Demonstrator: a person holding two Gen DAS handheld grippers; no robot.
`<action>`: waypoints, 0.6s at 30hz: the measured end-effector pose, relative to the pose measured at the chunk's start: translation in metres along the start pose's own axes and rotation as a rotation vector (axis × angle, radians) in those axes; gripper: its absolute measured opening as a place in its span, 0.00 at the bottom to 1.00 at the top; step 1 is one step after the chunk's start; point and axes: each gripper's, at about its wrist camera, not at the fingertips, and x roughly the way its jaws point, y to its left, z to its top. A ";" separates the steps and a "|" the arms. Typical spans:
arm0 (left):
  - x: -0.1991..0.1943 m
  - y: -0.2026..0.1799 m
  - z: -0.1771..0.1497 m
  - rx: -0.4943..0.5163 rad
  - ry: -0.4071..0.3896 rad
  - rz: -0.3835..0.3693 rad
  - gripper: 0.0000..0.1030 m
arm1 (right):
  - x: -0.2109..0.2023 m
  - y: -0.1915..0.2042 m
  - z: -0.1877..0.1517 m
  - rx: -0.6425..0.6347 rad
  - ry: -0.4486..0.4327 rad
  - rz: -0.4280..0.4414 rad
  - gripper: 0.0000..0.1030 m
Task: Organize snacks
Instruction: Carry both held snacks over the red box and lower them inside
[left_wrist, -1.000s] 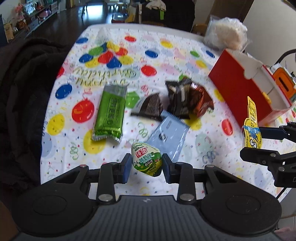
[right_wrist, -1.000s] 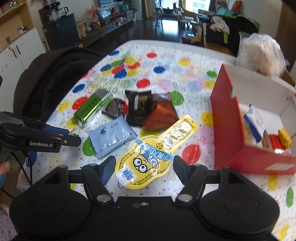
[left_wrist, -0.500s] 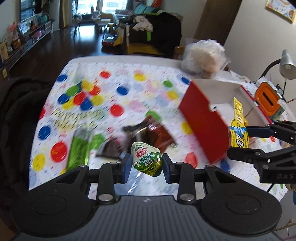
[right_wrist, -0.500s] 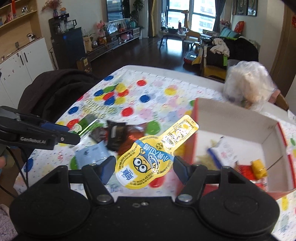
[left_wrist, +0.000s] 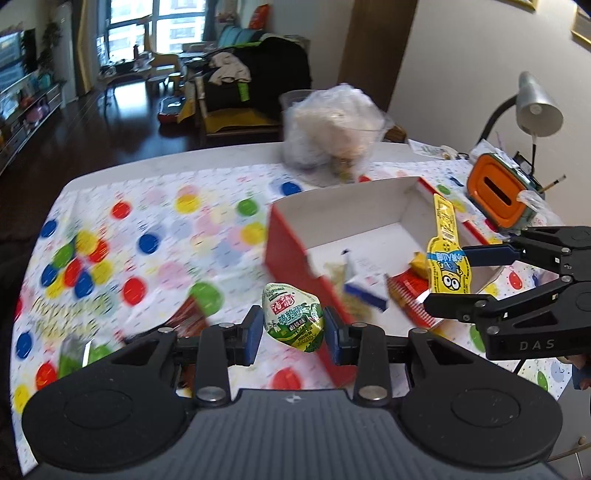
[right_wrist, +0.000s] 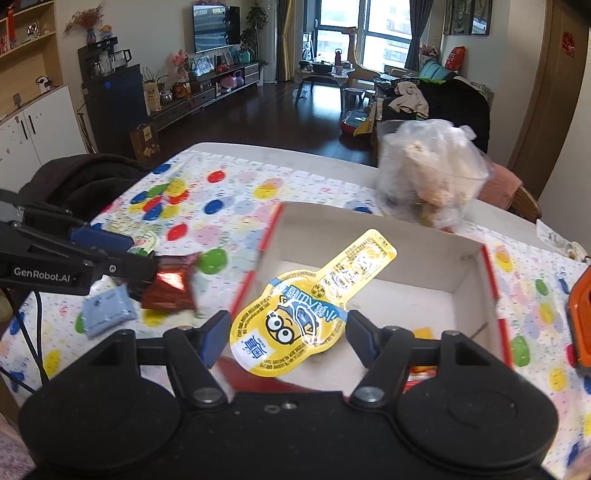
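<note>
My left gripper (left_wrist: 292, 325) is shut on a small green-and-white egg snack pack (left_wrist: 292, 318), held above the near left corner of the red box (left_wrist: 291, 254). The right gripper (right_wrist: 287, 338) is shut on a yellow cartoon-face snack pouch (right_wrist: 295, 321), hanging over the box's white inside (right_wrist: 406, 291). In the left wrist view that pouch (left_wrist: 445, 254) and the right gripper (left_wrist: 476, 280) show at the right, above the box. Several snacks lie in the box, among them a red pack (left_wrist: 410, 295) and a blue-and-white one (left_wrist: 364, 286).
Loose snacks stay on the balloon-print tablecloth (right_wrist: 229, 206): a red-brown pack (right_wrist: 171, 284), a pale blue sachet (right_wrist: 105, 314), a green bar (left_wrist: 74, 352). A clear bag of food (right_wrist: 432, 173) stands behind the box. An orange case (left_wrist: 498, 192) and a desk lamp (left_wrist: 537, 107) are at the right.
Both grippers have lifted and swung to the right with their snacks, from over the loose packs to over the red box. Both grips are unchanged.
</note>
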 end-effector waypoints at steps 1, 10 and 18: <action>0.004 -0.007 0.003 0.007 0.003 -0.003 0.33 | 0.001 -0.006 0.000 0.000 0.002 -0.009 0.65; 0.041 -0.053 0.022 0.052 0.042 -0.011 0.33 | 0.014 -0.062 -0.009 0.023 0.040 -0.046 0.65; 0.075 -0.078 0.036 0.059 0.098 0.006 0.33 | 0.043 -0.103 -0.009 0.022 0.102 -0.061 0.65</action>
